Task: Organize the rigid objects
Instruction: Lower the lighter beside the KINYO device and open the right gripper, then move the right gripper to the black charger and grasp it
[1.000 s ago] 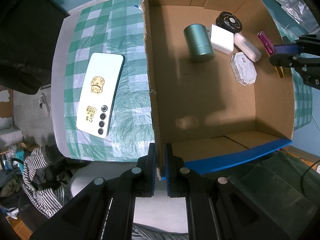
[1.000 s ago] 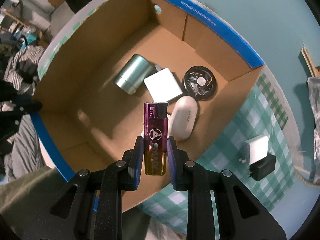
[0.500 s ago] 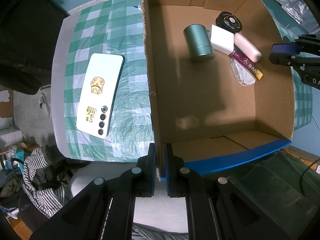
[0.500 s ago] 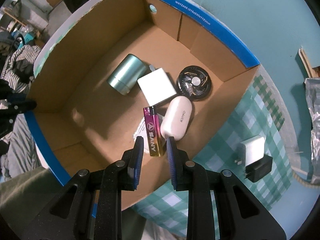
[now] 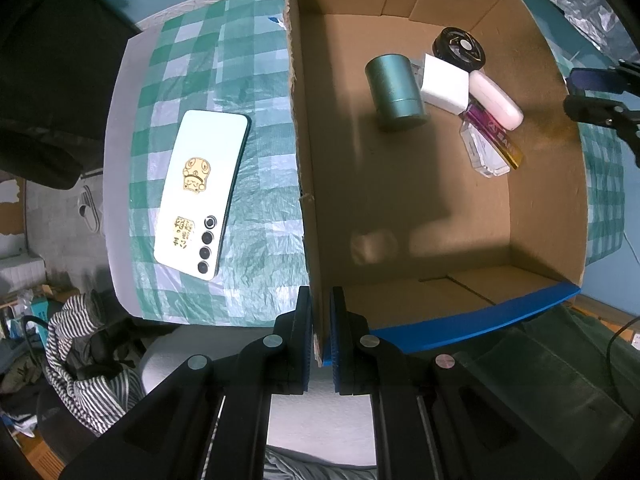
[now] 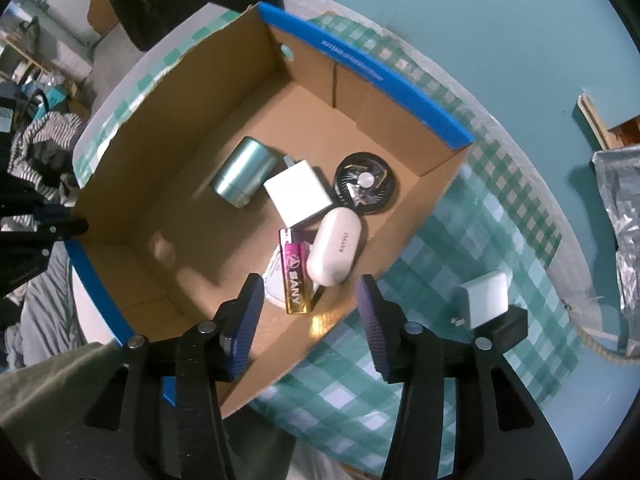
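free: near half of cardboard box [image 5: 440, 208] floor bare | blocked: far corner crowded by teal canister [image 5: 394, 90], white charger [image 5: 444, 82], fan [image 5: 459, 49], earbud case [image 5: 496, 100], lighter [image 5: 494, 136] | left wall pinched by left hand-held gripper [image 5: 321, 320]

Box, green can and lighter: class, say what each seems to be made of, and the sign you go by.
Box: corrugated cardboard, matt brown, with a ragged torn edge.
Green can: probably metal, with a brushed satin sheen along its side.
Lighter: likely glossy plastic, pink shading to gold, with a silvery, metal-looking cap.
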The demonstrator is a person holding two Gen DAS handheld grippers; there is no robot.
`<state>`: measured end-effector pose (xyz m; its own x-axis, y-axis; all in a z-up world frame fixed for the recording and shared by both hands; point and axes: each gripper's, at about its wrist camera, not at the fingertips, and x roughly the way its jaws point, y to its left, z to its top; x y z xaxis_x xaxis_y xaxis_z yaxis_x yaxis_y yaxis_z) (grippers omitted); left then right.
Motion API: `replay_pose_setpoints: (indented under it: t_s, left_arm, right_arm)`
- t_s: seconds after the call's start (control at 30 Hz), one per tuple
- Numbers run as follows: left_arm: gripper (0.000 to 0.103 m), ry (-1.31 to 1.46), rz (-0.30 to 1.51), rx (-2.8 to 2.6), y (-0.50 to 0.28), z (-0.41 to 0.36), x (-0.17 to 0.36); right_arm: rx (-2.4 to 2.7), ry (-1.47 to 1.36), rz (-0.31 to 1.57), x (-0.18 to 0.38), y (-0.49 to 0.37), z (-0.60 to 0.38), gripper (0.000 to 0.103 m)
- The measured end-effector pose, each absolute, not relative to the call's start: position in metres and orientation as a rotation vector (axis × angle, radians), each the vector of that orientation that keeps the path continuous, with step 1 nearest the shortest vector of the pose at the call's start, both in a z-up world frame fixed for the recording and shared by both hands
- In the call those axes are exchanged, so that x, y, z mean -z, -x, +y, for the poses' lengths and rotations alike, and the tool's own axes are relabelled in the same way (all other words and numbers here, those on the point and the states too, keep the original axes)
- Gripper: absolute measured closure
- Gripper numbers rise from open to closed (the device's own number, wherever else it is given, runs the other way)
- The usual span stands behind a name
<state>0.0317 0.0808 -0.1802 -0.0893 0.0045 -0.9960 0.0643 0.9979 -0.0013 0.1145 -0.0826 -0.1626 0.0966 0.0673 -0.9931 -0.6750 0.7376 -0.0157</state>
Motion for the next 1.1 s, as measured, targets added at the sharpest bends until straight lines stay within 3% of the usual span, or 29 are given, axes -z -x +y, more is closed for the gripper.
replay_pose_setpoints:
  t_s: [0.63, 1.1]
  left_arm:
    - [0.095, -0.045, 1.662, 0.044, -0.037, 0.082, 0.178]
    - [0.095, -0.023, 1.66, 0.017, -0.041, 0.082, 0.176]
  right_arm:
    - [-0.417, 0.442, 1.415, 0.161, -0.149, -0.161, 0.049]
    - [-0.104, 0.098, 1.516, 0.197, -0.212, -0.279, 0.045]
